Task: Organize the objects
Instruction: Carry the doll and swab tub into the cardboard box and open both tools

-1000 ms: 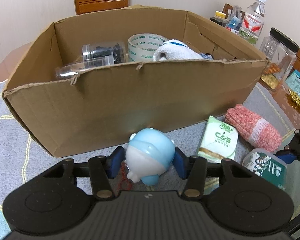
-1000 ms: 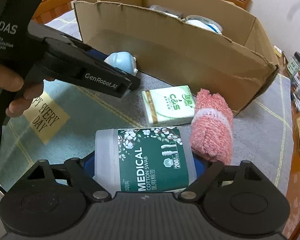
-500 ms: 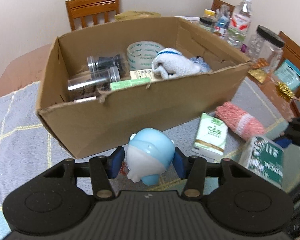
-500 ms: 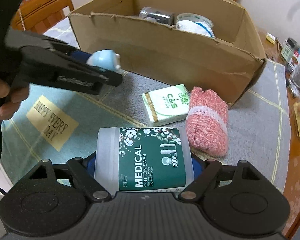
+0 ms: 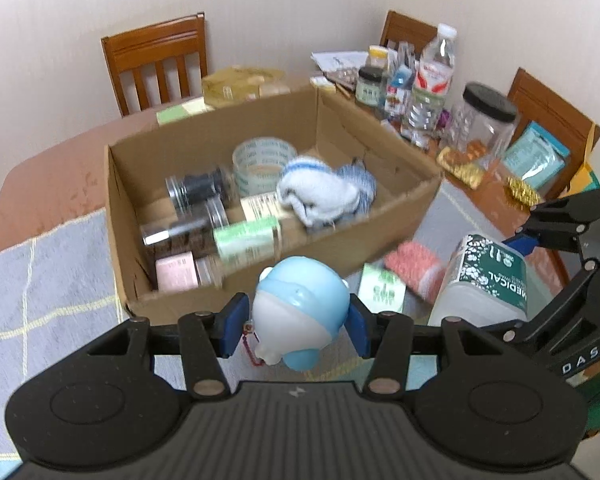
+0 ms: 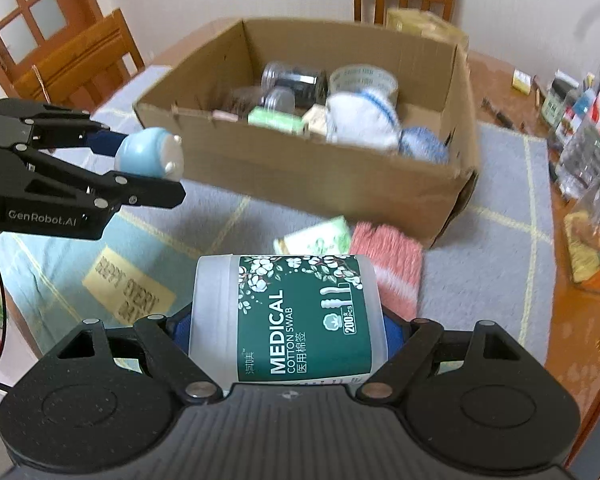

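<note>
Left wrist: claw (image 5: 296, 324) clamped on toy (image 5: 302, 314) — lifted.

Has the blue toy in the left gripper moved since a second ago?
Yes. The blue toy, shut in the left gripper, went up: it sat low beside the cardboard box wall, now level with its rim.

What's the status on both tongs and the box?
Left tongs shut on blue toy. Right tongs shut on cotton swab tub. Cardboard box ahead, open, part full. Nothing blocking.
</note>
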The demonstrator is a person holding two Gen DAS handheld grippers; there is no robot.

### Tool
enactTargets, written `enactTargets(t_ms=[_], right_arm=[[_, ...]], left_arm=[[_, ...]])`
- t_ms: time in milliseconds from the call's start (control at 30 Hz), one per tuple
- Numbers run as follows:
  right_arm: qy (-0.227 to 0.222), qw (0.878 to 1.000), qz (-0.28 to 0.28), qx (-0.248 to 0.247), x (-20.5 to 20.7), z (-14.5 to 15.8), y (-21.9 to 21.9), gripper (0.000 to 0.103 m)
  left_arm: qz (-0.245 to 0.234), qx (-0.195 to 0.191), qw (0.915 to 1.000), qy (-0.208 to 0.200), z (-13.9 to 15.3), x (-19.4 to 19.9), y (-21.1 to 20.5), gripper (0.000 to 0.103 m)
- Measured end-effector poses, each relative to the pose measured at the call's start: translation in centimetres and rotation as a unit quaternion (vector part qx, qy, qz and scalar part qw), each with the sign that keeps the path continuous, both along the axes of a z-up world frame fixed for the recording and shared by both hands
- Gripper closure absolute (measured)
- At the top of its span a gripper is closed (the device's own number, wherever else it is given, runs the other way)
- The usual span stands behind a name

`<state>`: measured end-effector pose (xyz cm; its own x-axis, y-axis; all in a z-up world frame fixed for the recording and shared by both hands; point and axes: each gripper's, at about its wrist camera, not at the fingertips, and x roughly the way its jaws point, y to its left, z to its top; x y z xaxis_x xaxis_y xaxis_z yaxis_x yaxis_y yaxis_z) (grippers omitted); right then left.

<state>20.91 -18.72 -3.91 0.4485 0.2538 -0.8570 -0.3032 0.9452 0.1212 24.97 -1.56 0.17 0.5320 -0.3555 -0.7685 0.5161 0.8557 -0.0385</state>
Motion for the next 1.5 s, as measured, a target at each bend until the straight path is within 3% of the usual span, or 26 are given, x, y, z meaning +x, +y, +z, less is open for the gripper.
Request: enactTargets(t_ms=[433, 500, 533, 567, 600, 933, 1500], right_arm=[[-0.074, 0.997, 0.005, -0.011, 2.7, 5.3, -1.4, 0.016], [-0.082, 0.997, 0.007, -0.01, 3.3, 5.9, -1.6, 0.016], [-0.085, 0.996, 0.006, -0.011, 3.7, 6.0, -1.7, 0.016], [-0.087, 0.996, 0.007, -0.011, 4.1, 6.1, -1.7, 0.016], [-0.089, 0.996, 0.007, -0.01, 4.6, 6.2, -1.8, 0.016], [-0.099, 0.994, 0.033, -0.017, 8.8, 6.5, -2.2, 0.016], [-0.103, 0.992, 0.073, -0.023, 15.6, 5.0, -3.0, 0.016]], left_arm=[[0.03, 0.0, 0.998, -0.056, 3.1, 4.7, -0.9, 0.05], [0.038, 0.007, 0.9968, -0.07, 3.0, 5.3, -1.1, 0.04], [0.042, 0.01, 0.9965, -0.072, 2.9, 5.4, -1.1, 0.021], [0.049, 0.012, 0.9959, -0.075, 2.9, 5.5, -1.1, 0.008], [0.056, 0.01, 0.9951, -0.081, 2.9, 5.5, -1.1, 0.007], [0.1, -0.007, 0.994, -0.045, 1.5, 5.2, -0.3, 0.004], [0.155, 0.009, 0.9879, 0.005, 0.9, 4.7, -0.4, 0.003]])
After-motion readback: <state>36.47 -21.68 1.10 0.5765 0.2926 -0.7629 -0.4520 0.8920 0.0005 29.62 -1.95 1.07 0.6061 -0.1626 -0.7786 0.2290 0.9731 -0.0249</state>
